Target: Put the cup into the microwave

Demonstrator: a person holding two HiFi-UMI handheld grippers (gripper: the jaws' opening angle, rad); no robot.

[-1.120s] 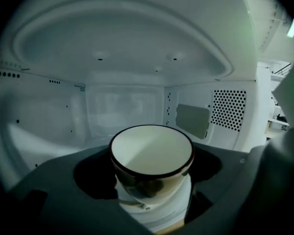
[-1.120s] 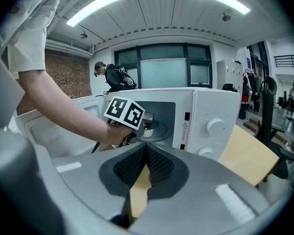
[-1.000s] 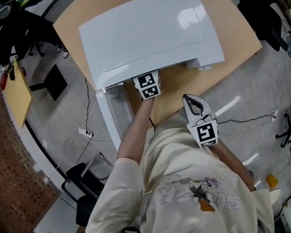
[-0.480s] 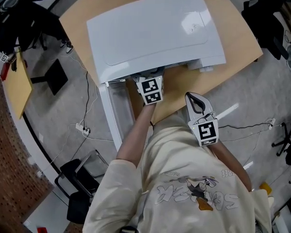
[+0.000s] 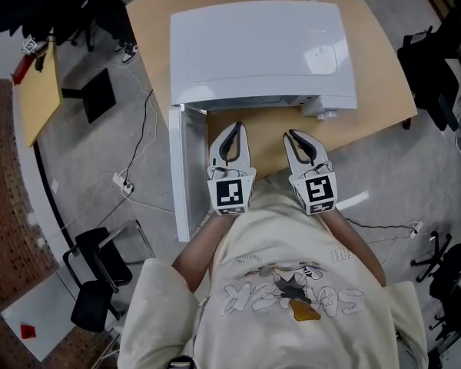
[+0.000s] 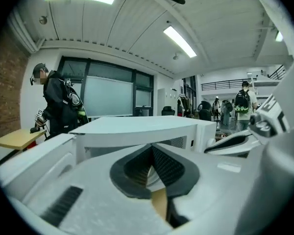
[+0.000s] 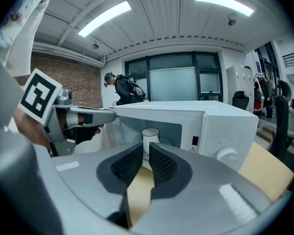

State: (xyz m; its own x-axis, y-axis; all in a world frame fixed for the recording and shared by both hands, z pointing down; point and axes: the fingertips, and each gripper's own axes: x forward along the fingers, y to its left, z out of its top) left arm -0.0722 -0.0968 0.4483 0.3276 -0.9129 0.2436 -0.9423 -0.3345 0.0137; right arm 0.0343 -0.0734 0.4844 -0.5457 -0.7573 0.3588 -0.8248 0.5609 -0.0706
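The white microwave (image 5: 257, 48) stands on a wooden table (image 5: 376, 106), its door (image 5: 180, 175) swung open to the left. In the right gripper view a white cup (image 7: 150, 140) stands upright inside the microwave cavity. My left gripper (image 5: 233, 127) is held in front of the opening, shut and empty; its pads meet in the left gripper view (image 6: 150, 153). My right gripper (image 5: 291, 135) hovers beside it. Its jaws (image 7: 146, 152) are opening, with a narrow gap and nothing between them. The cup is hidden in the head view.
The control panel with a knob (image 7: 227, 154) is on the microwave's right side. A black chair (image 5: 100, 267) and cables (image 5: 127, 187) are on the floor to the left. A person in dark clothes (image 6: 59, 106) stands beyond the table, and others are far behind.
My left gripper has pulled back out of the microwave opening toward the person and now sits level with the right gripper. The right gripper has barely moved.
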